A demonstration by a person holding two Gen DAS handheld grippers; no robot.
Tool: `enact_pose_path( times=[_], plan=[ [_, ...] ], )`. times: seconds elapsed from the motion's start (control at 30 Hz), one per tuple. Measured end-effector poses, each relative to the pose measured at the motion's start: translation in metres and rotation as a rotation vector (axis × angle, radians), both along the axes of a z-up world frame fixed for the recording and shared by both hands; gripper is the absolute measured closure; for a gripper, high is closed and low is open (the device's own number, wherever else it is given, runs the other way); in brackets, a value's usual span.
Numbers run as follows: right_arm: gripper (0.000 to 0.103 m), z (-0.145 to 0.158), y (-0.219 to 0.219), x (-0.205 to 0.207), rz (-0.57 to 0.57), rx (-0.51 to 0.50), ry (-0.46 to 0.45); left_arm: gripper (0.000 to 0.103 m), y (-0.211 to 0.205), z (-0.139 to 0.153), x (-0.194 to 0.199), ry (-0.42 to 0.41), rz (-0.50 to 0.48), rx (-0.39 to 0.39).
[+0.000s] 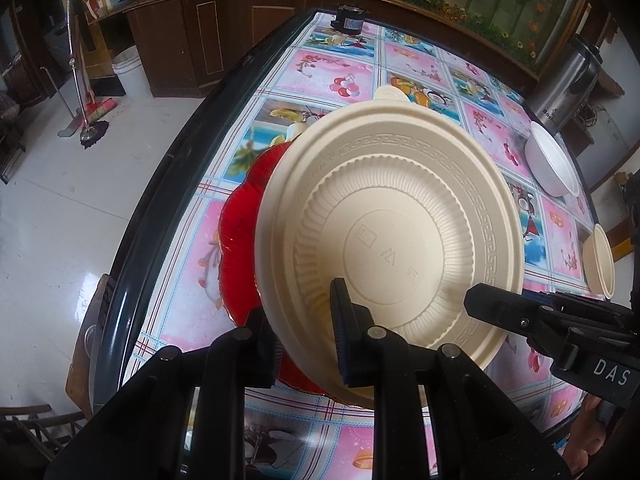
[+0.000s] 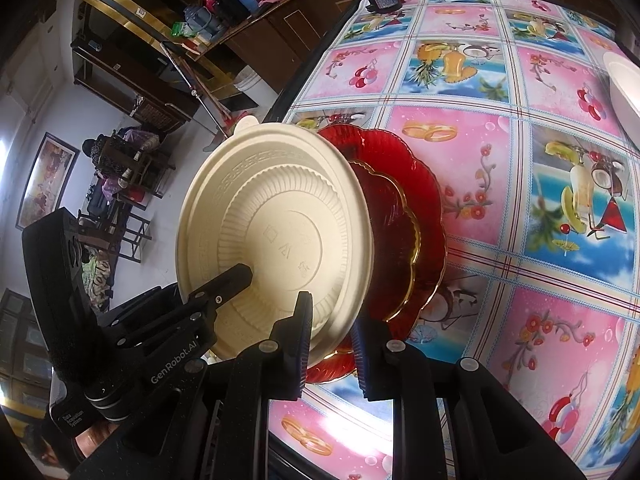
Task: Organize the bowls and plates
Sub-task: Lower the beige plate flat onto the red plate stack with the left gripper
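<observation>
Both the left gripper and the right gripper pinch the cream plate's rim, fingers narrow, over the red plate.

Glossy white tile floor, bright glare patches. Dark wooden cabinet runs along far wall, bottles and clutter on top. White bucket beside cabinet; broom and mop leaning near it. Steel flask at right. Framed picture on white wall. Surface covered in pink-and-blue fruit-print cloth, dark rim.
</observation>
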State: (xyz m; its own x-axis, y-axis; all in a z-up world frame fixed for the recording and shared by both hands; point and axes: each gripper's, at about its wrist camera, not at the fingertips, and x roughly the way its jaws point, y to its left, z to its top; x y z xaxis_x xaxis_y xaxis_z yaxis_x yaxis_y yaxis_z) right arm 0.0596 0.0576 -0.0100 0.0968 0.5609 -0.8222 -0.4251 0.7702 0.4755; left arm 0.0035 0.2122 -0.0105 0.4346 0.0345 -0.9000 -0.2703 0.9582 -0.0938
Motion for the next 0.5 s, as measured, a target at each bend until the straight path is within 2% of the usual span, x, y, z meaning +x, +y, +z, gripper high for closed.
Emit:
enact_pose_path(
  times=[0.5],
  plan=[
    [0.082,0.0026,0.0005,-0.0032,-0.005,-0.013,-0.022,0.084,-0.0032,0.0019,-0.0012,-0.015,0.006,0.025]
  ],
)
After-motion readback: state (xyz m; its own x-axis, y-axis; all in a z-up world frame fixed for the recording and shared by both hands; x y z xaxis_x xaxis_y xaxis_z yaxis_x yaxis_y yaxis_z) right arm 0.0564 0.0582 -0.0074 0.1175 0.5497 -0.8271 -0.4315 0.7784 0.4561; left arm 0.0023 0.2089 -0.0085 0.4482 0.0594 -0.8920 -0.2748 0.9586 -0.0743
